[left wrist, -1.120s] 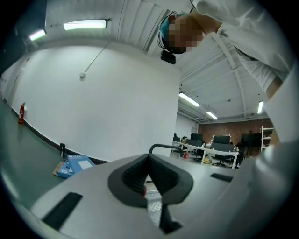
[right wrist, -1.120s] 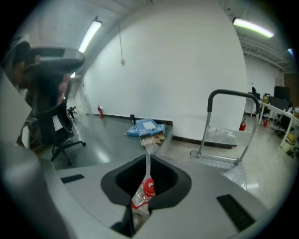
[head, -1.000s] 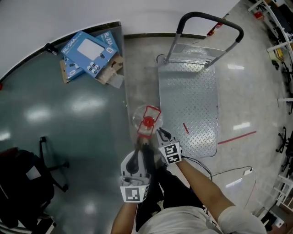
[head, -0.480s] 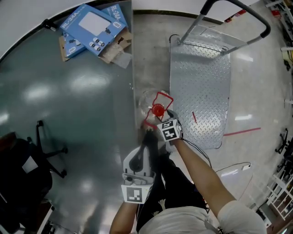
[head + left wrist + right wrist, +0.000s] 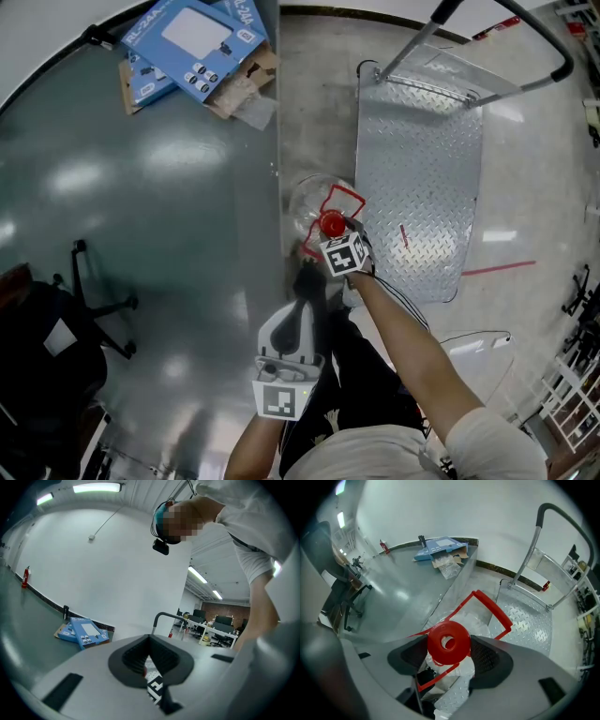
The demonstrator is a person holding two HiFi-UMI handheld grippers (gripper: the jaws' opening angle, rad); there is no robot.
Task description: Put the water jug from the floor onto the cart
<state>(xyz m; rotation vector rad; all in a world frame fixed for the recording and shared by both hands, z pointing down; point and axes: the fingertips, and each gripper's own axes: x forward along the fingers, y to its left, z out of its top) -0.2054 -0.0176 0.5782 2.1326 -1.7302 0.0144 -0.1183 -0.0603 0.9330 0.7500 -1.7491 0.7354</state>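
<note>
Water jug [image 5: 314, 199]: no label or print can be read on it. The only legible writing is on the blue boxes [image 5: 197, 37] at 11 o'clock in the head view, where a code looks like "RL-24A" beside a white panel and drawn buttons. They lie on flattened brown cardboard. Each gripper's cube carries black-and-white square markers.

The floor is split. A glossy dark green surface [image 5: 169, 216] fills the 7 to 11 o'clock side, and pale speckled concrete [image 5: 314, 103] takes the rest. A red tape line [image 5: 497, 269] lies at 3 o'clock and a black office chair [image 5: 47, 361] at 8 o'clock. A white wall [image 5: 117, 564] bounds the room, with desks and monitors [image 5: 213, 632] far behind.

The jug stands on the pale floor close to the colour seam, just beside the 9 o'clock edge of the diamond-plate cart [image 5: 422, 141], not on it. Its body is clear and rounded, with a red cap [image 5: 449, 642] and a thin red bail handle [image 5: 492, 607] tipped toward 1 o'clock.

The right gripper [image 5: 450, 658] points steeply down over the jug. Its jaws are opening, and the cap sits between them, nearly filling the gap. The left gripper [image 5: 150, 644] hangs at 6 o'clock of the jug, its jaws together and empty.
</note>
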